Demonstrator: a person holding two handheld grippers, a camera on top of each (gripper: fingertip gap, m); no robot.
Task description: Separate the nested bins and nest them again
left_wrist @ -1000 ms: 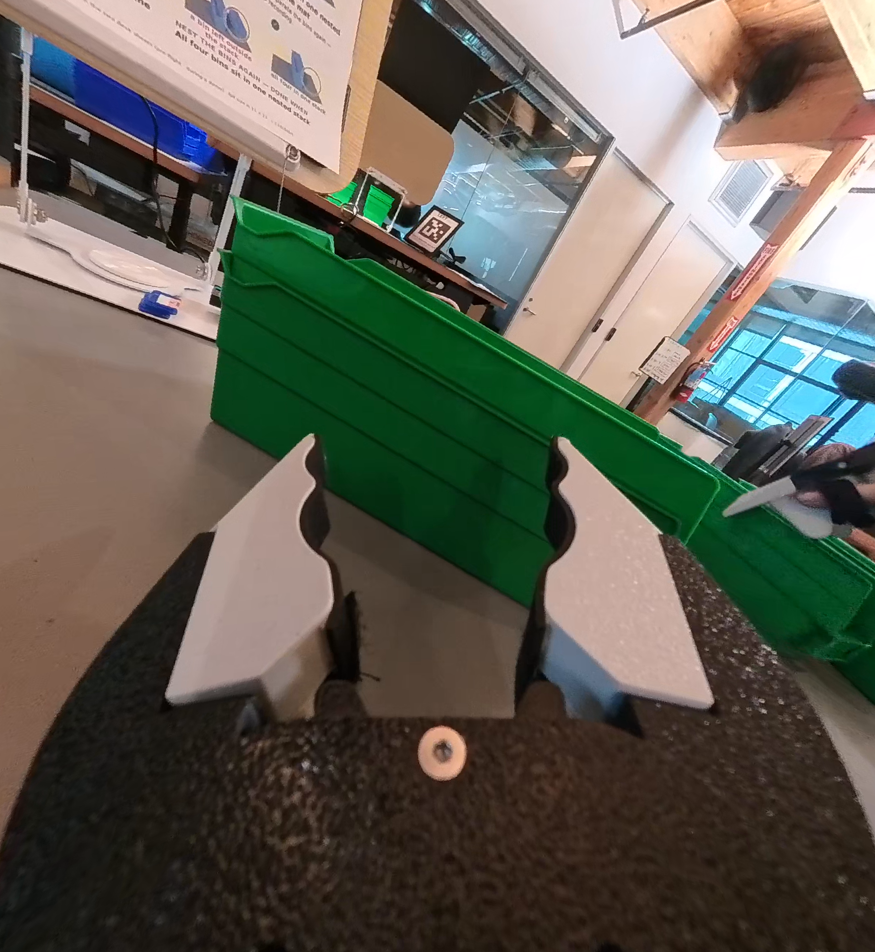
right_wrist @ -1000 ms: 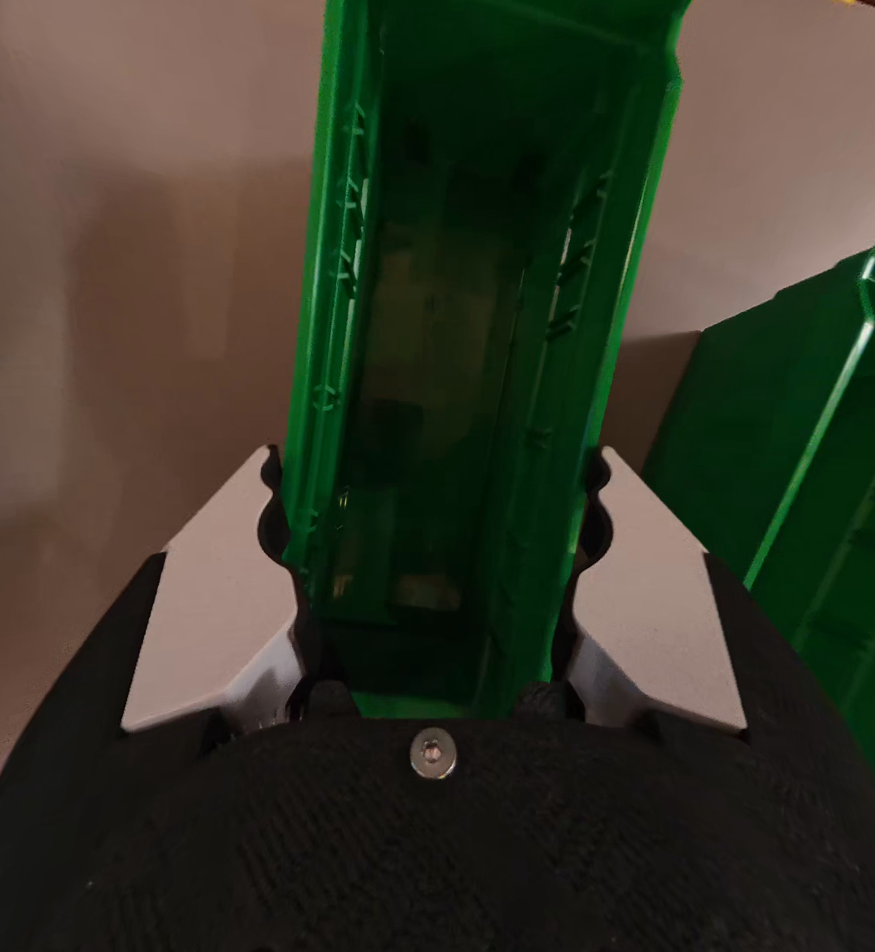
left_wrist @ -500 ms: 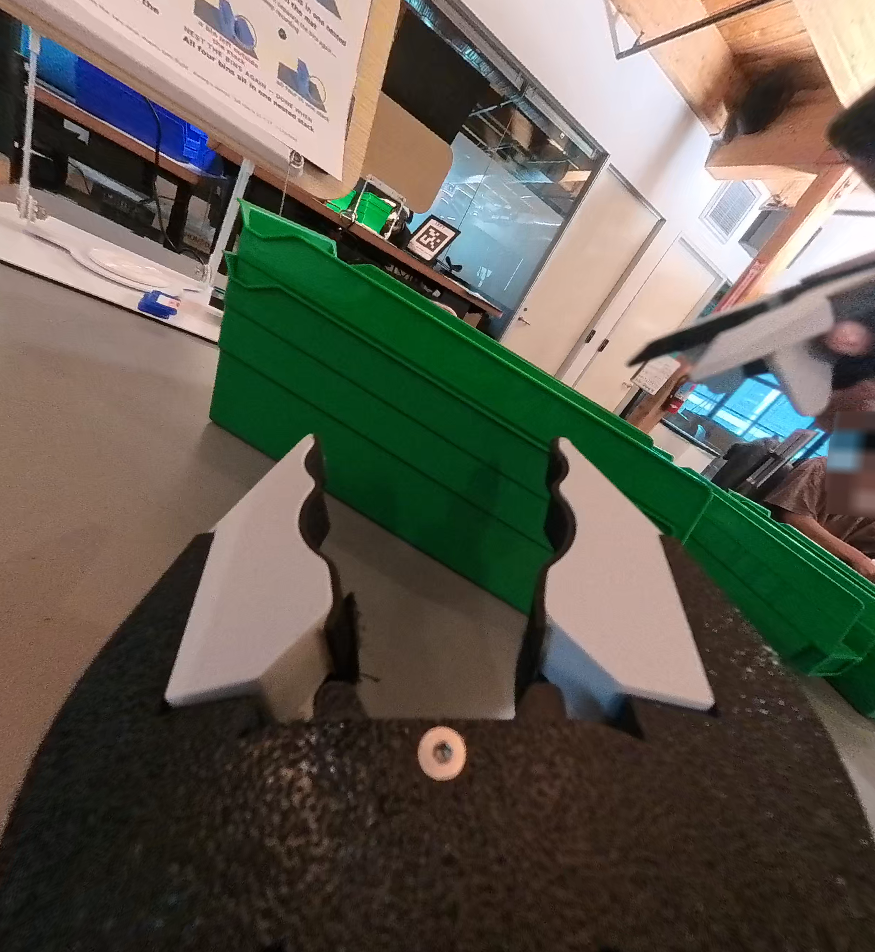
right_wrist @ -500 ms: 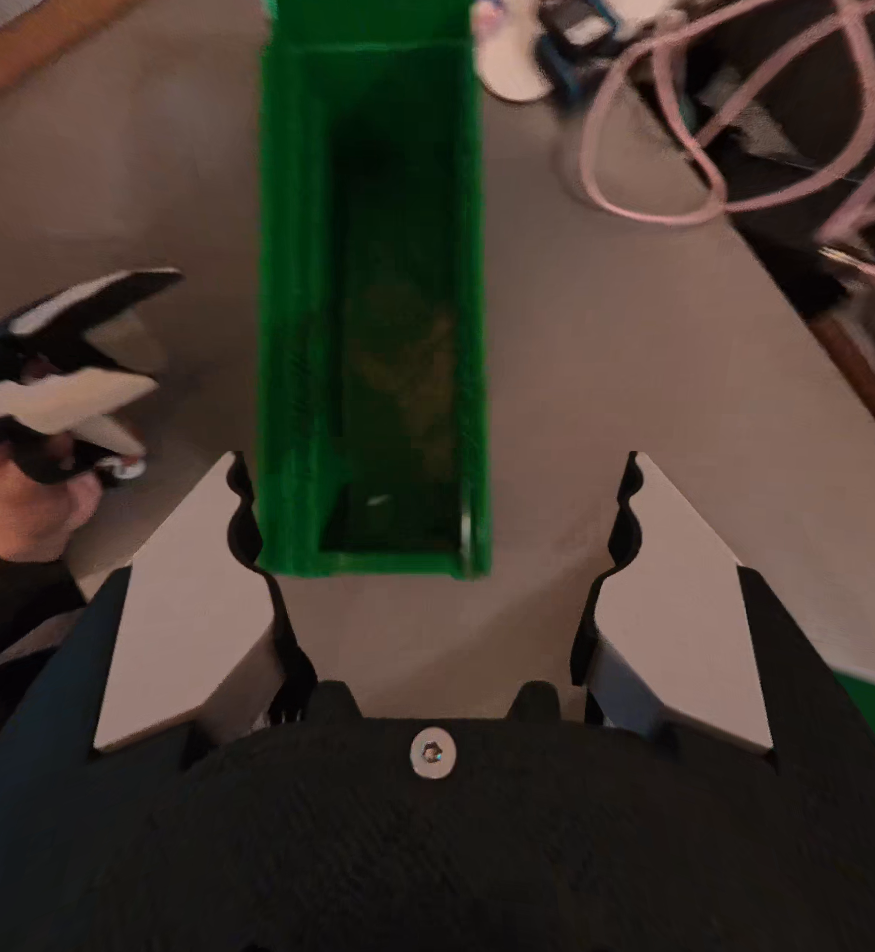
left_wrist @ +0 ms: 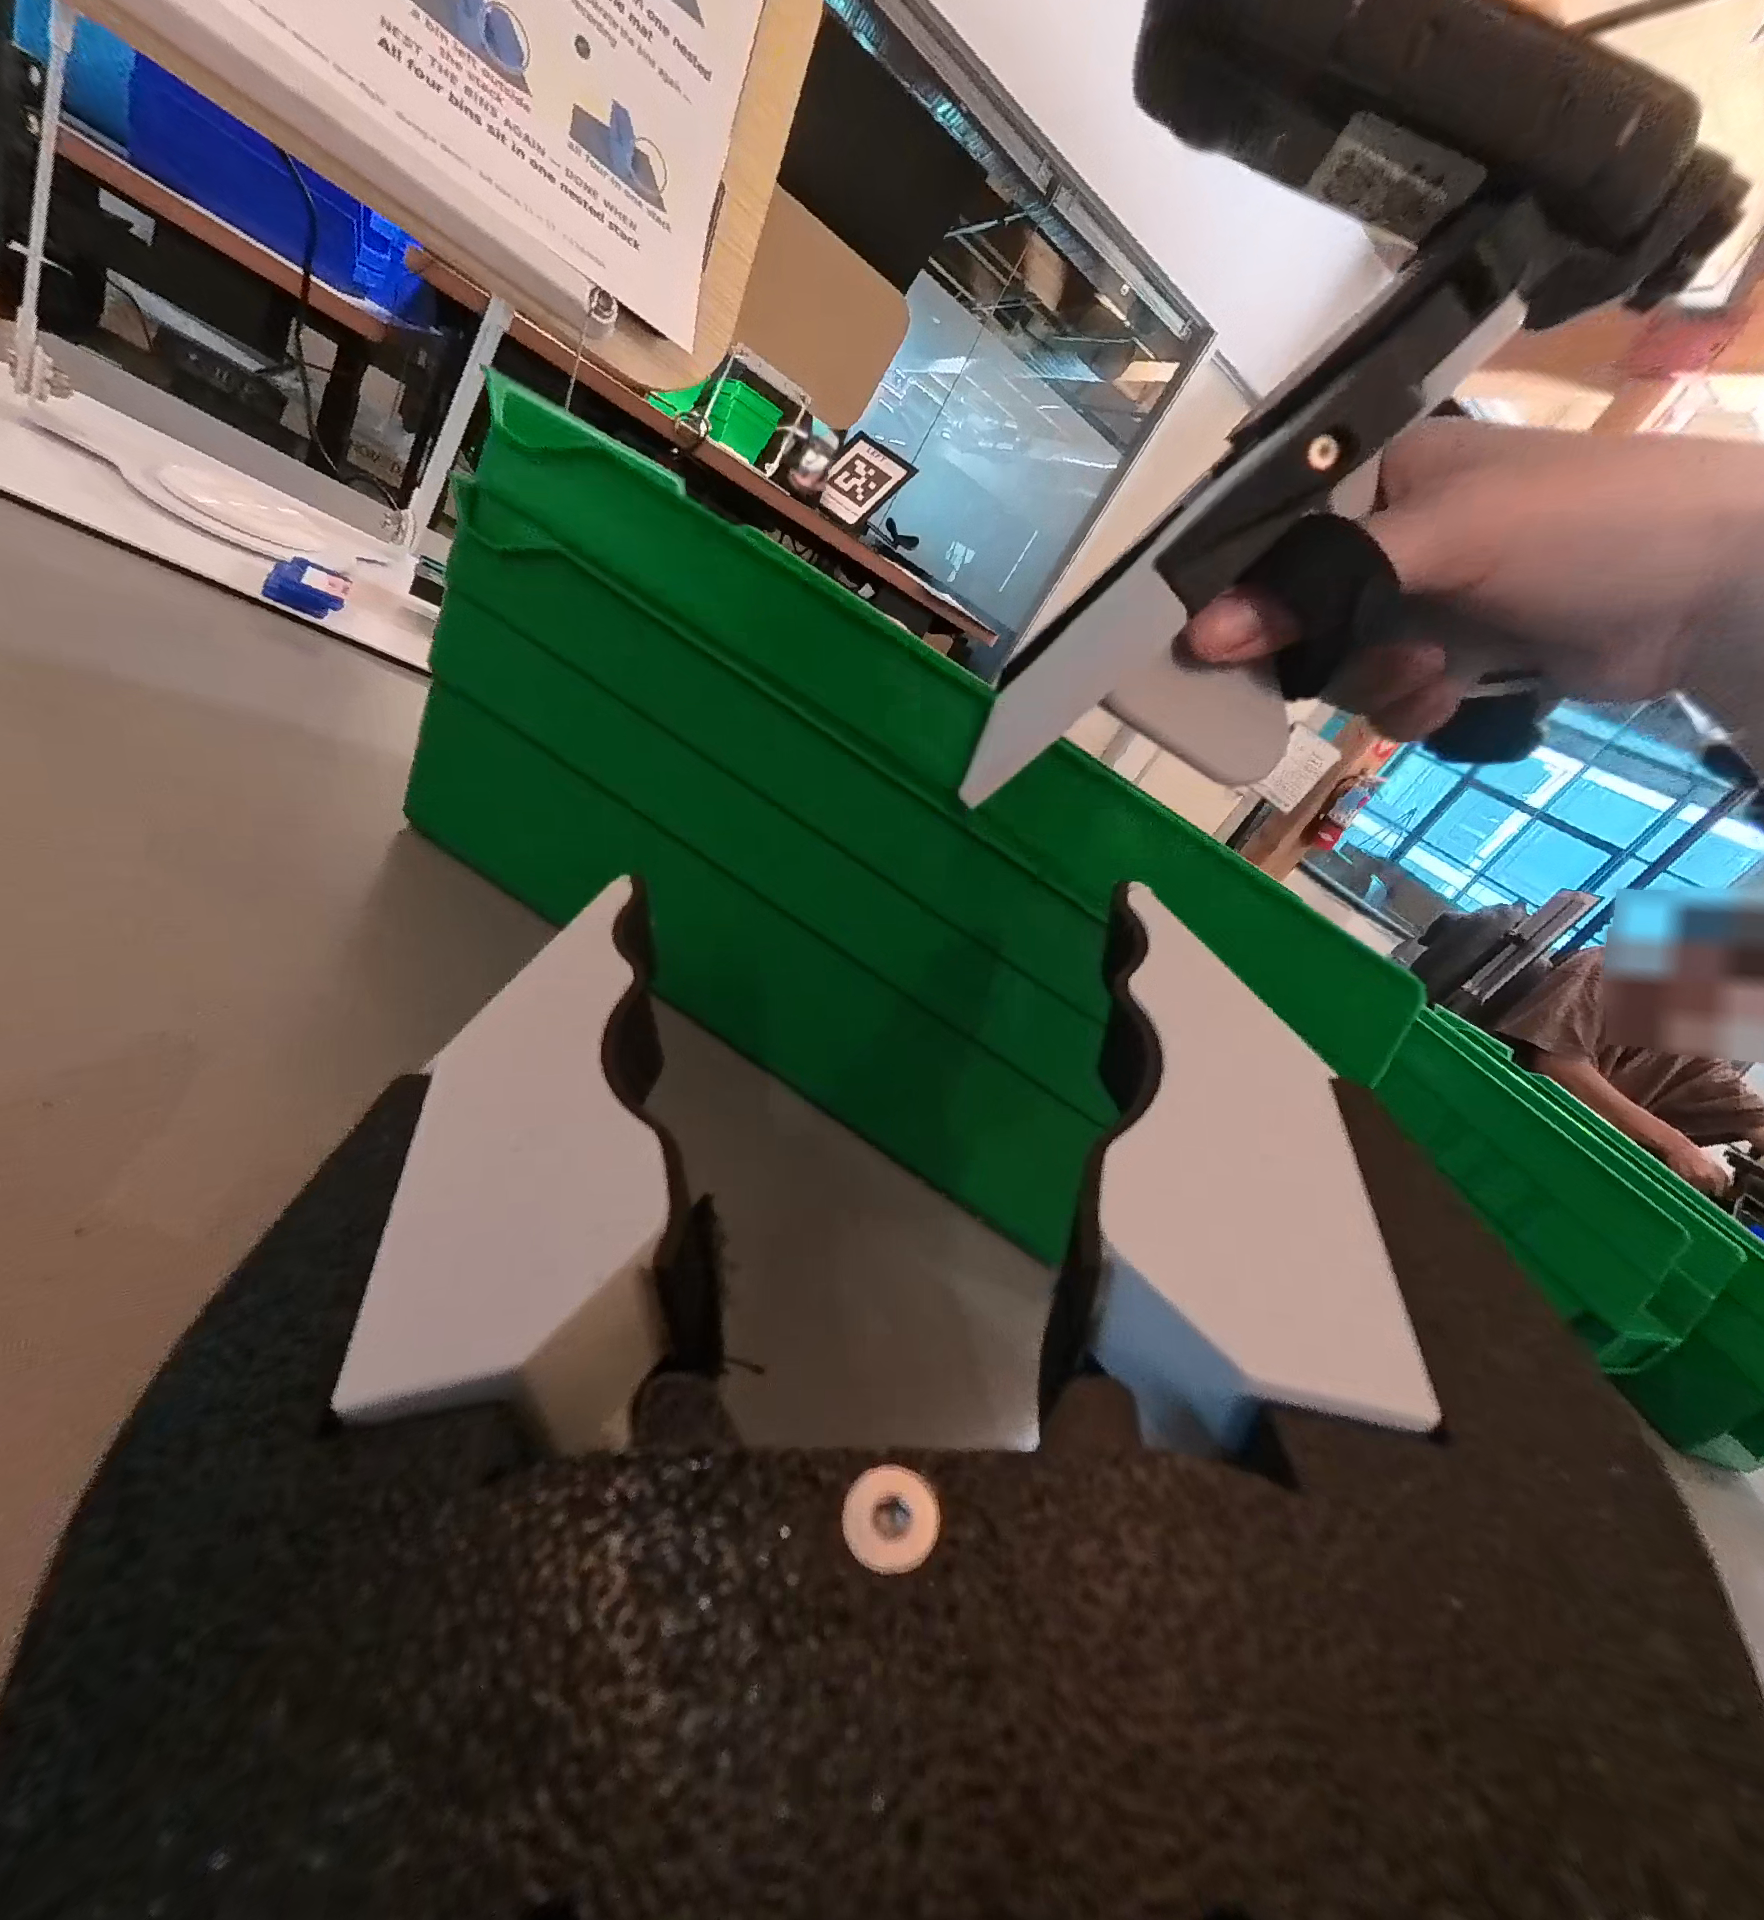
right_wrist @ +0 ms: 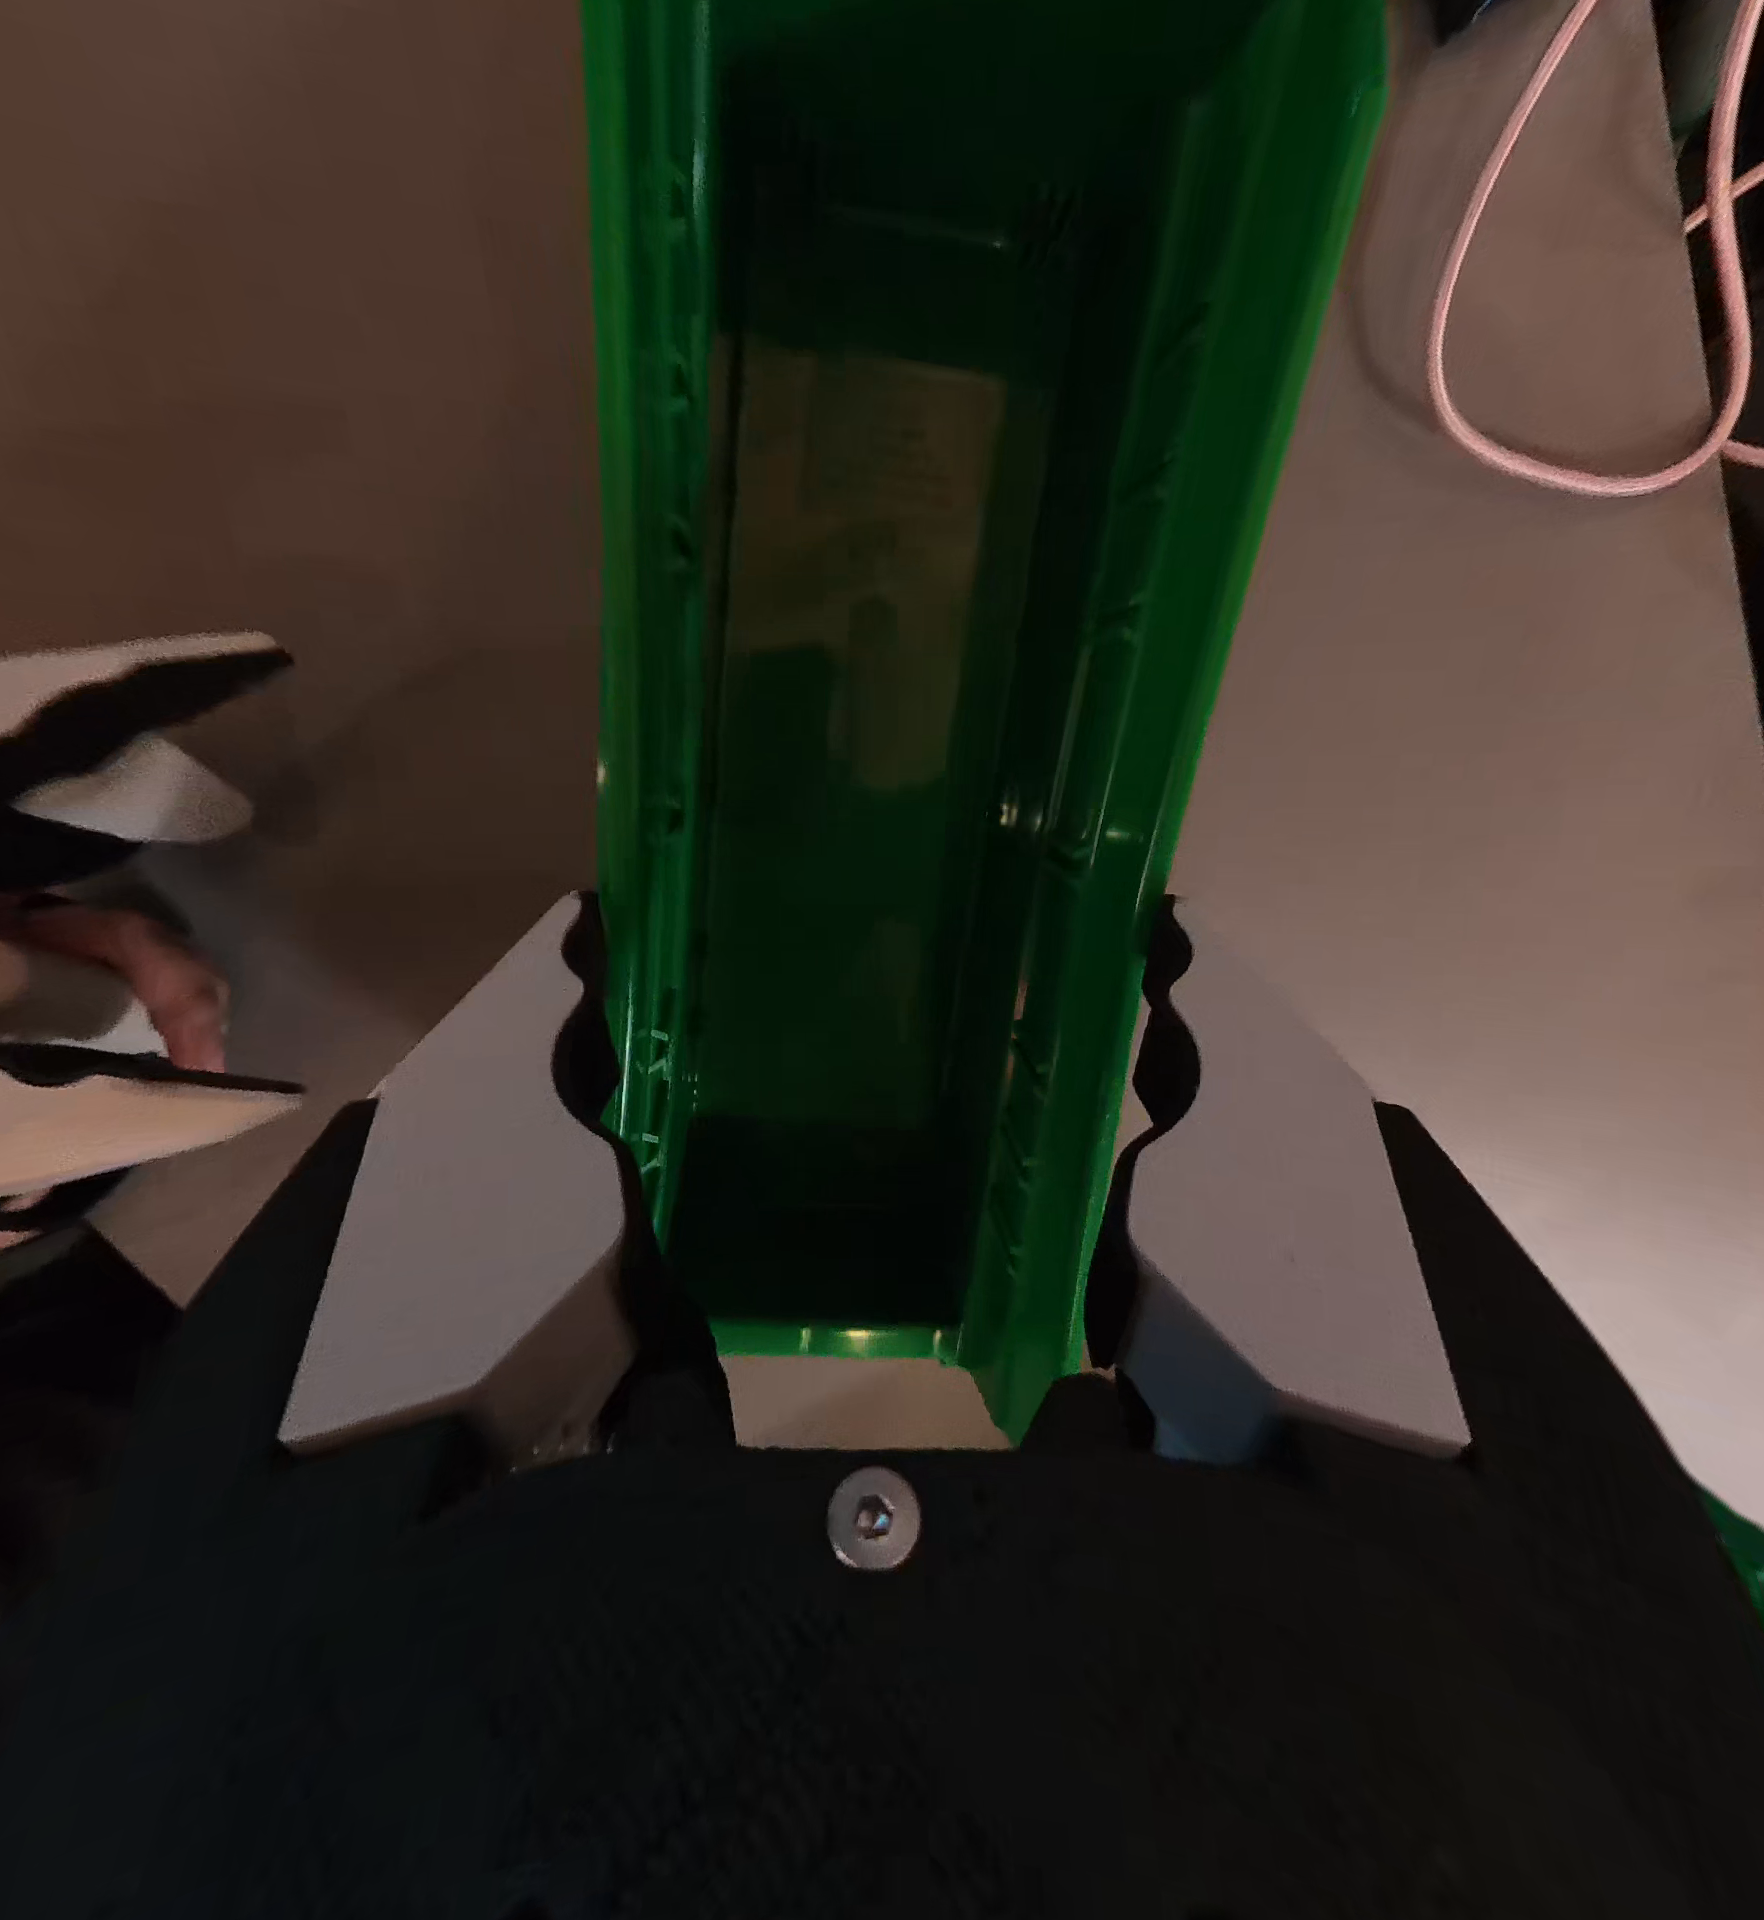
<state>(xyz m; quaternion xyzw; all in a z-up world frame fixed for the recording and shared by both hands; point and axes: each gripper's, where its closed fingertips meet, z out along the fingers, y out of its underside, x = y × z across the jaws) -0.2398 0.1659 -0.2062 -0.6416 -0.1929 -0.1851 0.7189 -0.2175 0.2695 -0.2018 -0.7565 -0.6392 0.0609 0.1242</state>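
Observation:
A stack of nested green bins (left_wrist: 753, 779) stands on the grey table (left_wrist: 130, 935), long side toward me. My left gripper (left_wrist: 878, 888) is open and empty, low on the table just in front of it. More green bins (left_wrist: 1584, 1195) lie behind to the right. My right gripper comes down from the upper right, one finger (left_wrist: 1065, 675) at the stack's top rim. In the right wrist view my right gripper (right_wrist: 878, 914) straddles the near end of a green bin (right_wrist: 857, 623), with both fingers against its side walls. The left gripper (right_wrist: 280, 873) shows at the left.
A poster board on a stand (left_wrist: 442, 104) with a white base (left_wrist: 182, 488) and a small blue object (left_wrist: 306, 587) sits at the back left. A pink cable (right_wrist: 1543, 416) loops at the table's right edge. A person (left_wrist: 1636, 1060) sits far right.
My right gripper let go of one bin, opened wide and swung over. It has now come down and narrowed around the near end of the stack. The left gripper barely moved.

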